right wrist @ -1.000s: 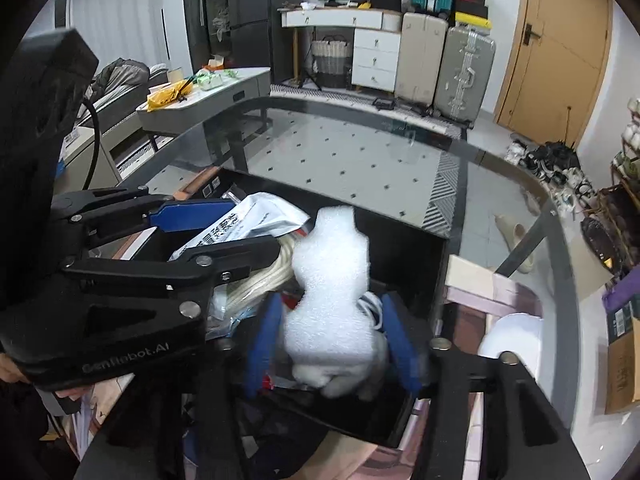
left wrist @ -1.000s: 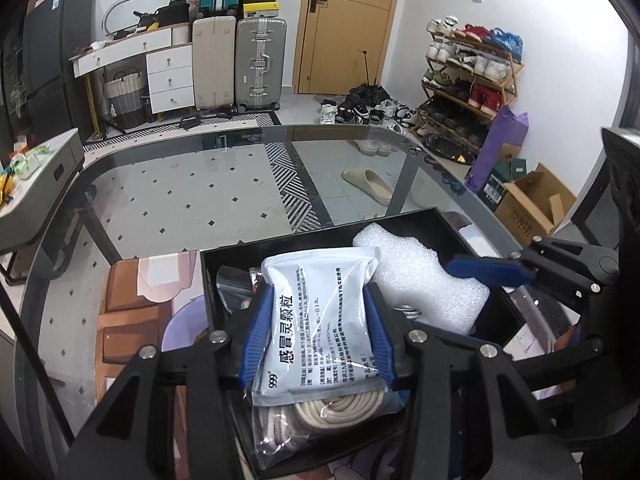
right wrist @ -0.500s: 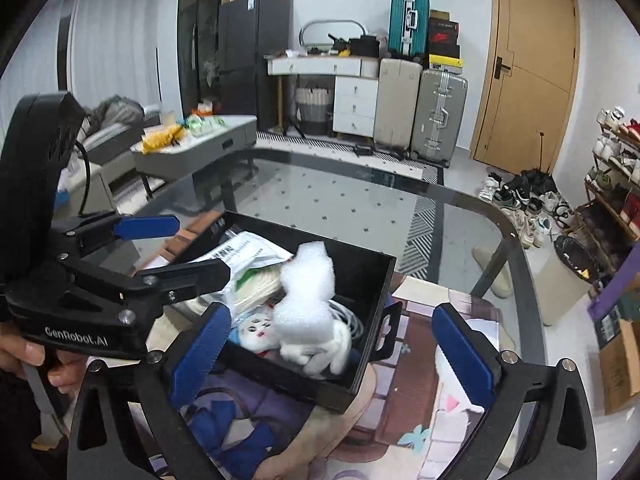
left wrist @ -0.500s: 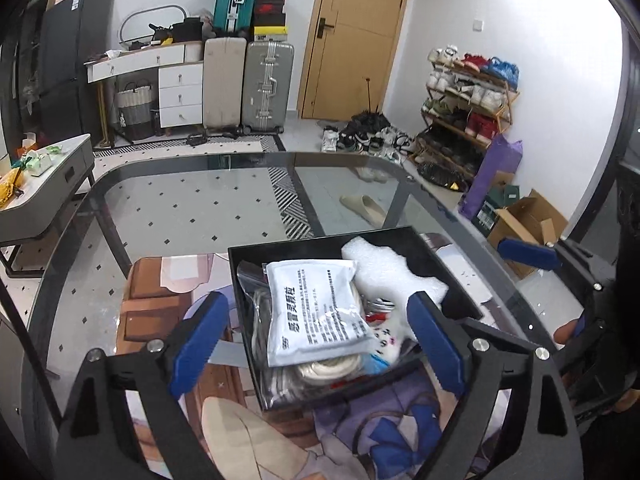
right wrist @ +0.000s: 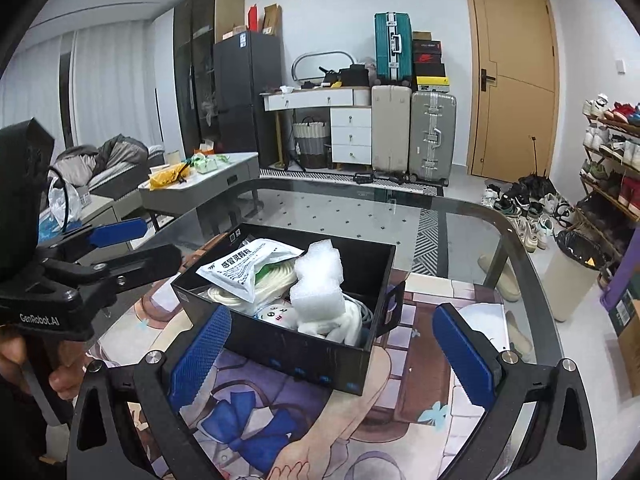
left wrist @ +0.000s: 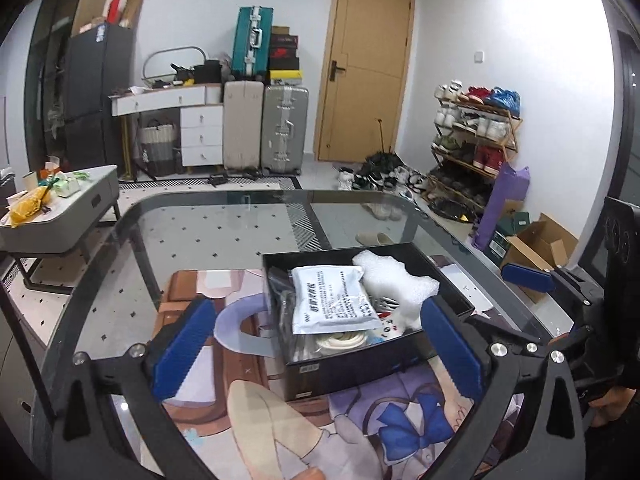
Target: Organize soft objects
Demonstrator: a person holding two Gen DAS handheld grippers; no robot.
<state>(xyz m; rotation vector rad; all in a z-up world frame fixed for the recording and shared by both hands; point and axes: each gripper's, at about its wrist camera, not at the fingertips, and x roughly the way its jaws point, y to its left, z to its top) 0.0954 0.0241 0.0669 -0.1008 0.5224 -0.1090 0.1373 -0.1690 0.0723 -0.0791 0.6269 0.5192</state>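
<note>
A black open box (left wrist: 340, 368) stands on a printed mat on the glass table. Inside lie a white medicine pouch (left wrist: 332, 296), a white foam piece (left wrist: 392, 276), a coiled cream cord (left wrist: 340, 342) and a small white plush toy (left wrist: 390, 324). My left gripper (left wrist: 318, 320) hovers just short of the box, its jaws opening wide, nothing pressed between the blue pads. My right gripper (right wrist: 332, 320) stands open before the box (right wrist: 288, 348), apart from the foam (right wrist: 320, 276) and the pouch (right wrist: 236, 268). Each gripper's blue pads show at the other view's edge.
The printed mat (right wrist: 256, 420) covers the near part of the glass table (left wrist: 224, 232). A hand (right wrist: 16, 356) holds the left gripper's handle. Beyond the table are a low grey side table (left wrist: 64, 208), suitcases (left wrist: 284, 128) and a shoe rack (left wrist: 476, 140).
The left gripper let go of the pouch and the right let go of the foam. Both opened wide and drew back from the box, so the box now looks smaller.
</note>
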